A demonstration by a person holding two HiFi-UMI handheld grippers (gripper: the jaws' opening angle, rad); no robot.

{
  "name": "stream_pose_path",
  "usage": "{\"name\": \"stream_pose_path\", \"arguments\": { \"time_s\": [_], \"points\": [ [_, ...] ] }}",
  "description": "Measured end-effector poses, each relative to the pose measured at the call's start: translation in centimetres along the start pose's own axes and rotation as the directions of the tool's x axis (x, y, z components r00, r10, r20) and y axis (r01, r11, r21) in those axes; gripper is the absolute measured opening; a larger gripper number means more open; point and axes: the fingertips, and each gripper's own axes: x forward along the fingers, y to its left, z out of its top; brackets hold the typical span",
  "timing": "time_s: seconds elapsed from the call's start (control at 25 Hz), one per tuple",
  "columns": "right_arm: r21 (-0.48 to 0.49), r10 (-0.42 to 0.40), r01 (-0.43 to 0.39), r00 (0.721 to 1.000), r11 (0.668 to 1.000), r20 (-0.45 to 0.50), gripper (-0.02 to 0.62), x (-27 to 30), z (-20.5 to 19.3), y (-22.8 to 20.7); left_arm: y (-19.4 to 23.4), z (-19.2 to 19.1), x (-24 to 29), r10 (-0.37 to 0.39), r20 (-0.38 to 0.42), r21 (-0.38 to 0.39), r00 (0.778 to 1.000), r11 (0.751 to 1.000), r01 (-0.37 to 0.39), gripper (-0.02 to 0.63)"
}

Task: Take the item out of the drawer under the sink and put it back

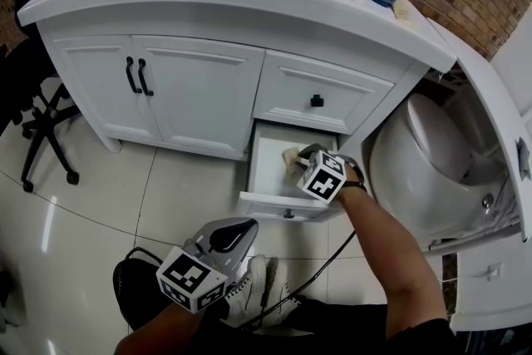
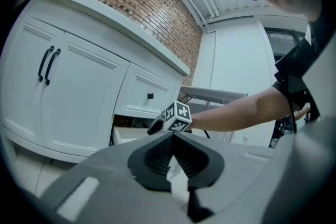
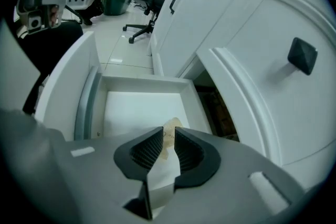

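Right gripper (image 3: pixel 168 136) hangs over the open drawer (image 3: pixel 136 107), jaws narrowly apart around the pale item (image 3: pixel 171 124), not clamping. Left gripper (image 2: pixel 172 136) closed, empty. Judged step: pick-up; next, close and lift.

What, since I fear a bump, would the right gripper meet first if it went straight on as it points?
The pale beige item, which sits between the open jaws of the right gripper. After that, probably the drawer floor beneath it.
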Motion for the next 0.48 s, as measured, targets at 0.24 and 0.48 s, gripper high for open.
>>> {"name": "stream_pose_path", "arguments": {
  "time_s": [0.24,0.48],
  "points": [
    [0.053,-0.07,0.067,0.995,0.996,0.067,0.008,-4.2,0.7,0.5,-0.4,0.2,-0.2,0.012,-0.007,-0.024,1.0,1.0,-0.012,0.006],
    [0.231,-0.13,0.074,0.963,0.97,0.238,0.008,-10.4,2.5,2.3,-1.7,0.4,0.1,0.0,-0.011,-0.019,1.0,1.0,0.0,0.006]
  ]
}}
